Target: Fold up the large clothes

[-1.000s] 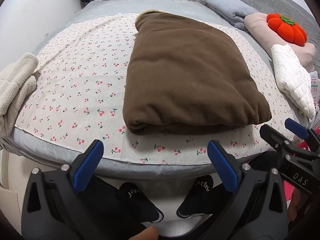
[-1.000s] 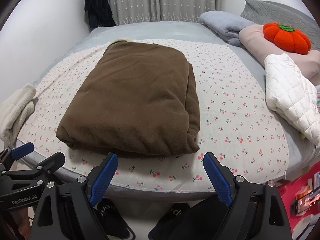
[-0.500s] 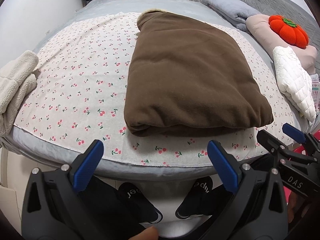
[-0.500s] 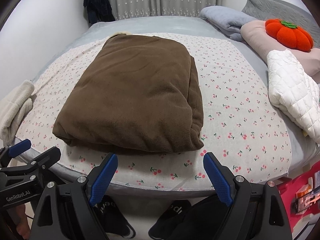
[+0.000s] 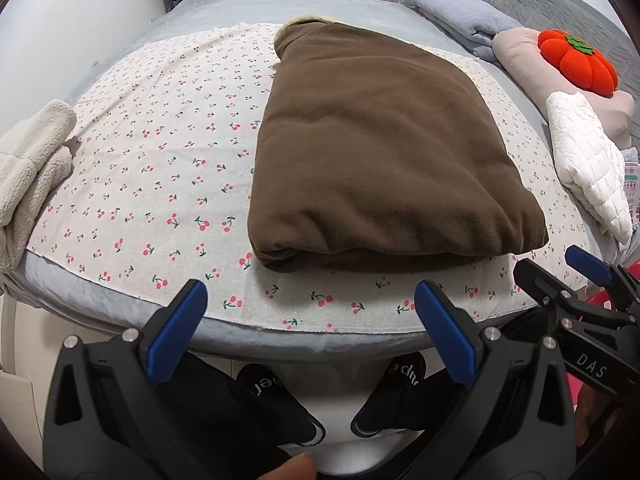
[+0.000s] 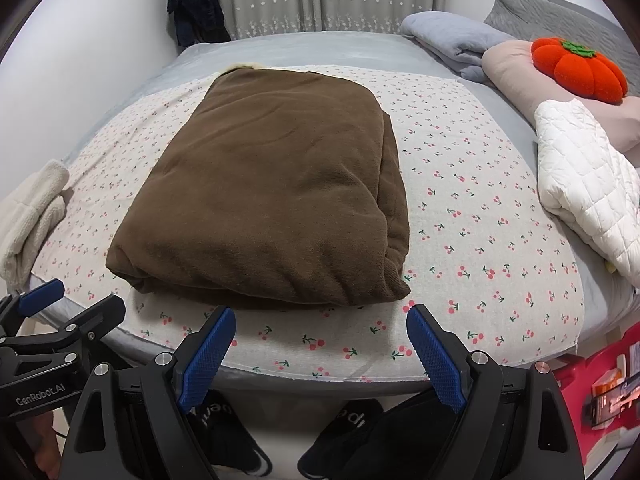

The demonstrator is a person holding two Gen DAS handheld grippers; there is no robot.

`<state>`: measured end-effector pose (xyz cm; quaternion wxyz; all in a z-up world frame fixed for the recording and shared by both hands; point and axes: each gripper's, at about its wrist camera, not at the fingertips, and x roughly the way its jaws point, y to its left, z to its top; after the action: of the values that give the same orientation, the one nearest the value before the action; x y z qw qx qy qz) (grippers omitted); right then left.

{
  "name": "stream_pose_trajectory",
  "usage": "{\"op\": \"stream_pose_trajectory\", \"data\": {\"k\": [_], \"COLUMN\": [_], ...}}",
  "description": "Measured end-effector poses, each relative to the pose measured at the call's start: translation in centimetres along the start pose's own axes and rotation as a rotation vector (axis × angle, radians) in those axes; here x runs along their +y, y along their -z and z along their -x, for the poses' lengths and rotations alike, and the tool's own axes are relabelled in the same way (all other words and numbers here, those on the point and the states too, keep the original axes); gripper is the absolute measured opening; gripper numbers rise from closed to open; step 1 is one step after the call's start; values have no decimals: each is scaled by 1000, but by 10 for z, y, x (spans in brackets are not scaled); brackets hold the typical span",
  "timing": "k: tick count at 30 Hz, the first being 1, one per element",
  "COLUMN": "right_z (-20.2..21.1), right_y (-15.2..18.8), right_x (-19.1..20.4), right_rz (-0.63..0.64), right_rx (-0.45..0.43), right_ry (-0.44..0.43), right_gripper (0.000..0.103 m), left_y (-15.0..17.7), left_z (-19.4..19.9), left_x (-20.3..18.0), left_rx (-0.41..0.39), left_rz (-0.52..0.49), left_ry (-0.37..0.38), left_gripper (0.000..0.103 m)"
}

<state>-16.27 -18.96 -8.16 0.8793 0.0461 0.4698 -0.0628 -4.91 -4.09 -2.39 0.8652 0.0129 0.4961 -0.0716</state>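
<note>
A large brown fleece garment lies folded into a thick rectangle on the cherry-print sheet of the bed; it also shows in the right wrist view. My left gripper is open and empty, held just off the bed's near edge, short of the garment's front left corner. My right gripper is open and empty at the near edge, in front of the garment's front right part. Each gripper shows at the side of the other's view.
A cream fleece item lies at the bed's left edge. A white quilted item, pink pillow with an orange pumpkin cushion and a grey blanket lie on the right. My slippered feet stand below the bed edge.
Both grippers have moved a little forward toward the bed, so the brown garment looks closer and larger. Both stay open and empty.
</note>
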Motion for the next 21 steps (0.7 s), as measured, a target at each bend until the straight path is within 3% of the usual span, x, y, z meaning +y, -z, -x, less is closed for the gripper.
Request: {"op": "stream_pose_trajectory", "data": {"k": [21], "right_z": [2], "right_y": [-1], "right_x": [-1], "right_rz": [4], "right_rx": [-4], "right_ry": [1], "right_gripper": [89], "left_y": [0], "left_z": [-1], "left_x": [1], "left_rx": [3], "left_rz": [-4], "left_ry": [7], "left_gripper": [103]}}
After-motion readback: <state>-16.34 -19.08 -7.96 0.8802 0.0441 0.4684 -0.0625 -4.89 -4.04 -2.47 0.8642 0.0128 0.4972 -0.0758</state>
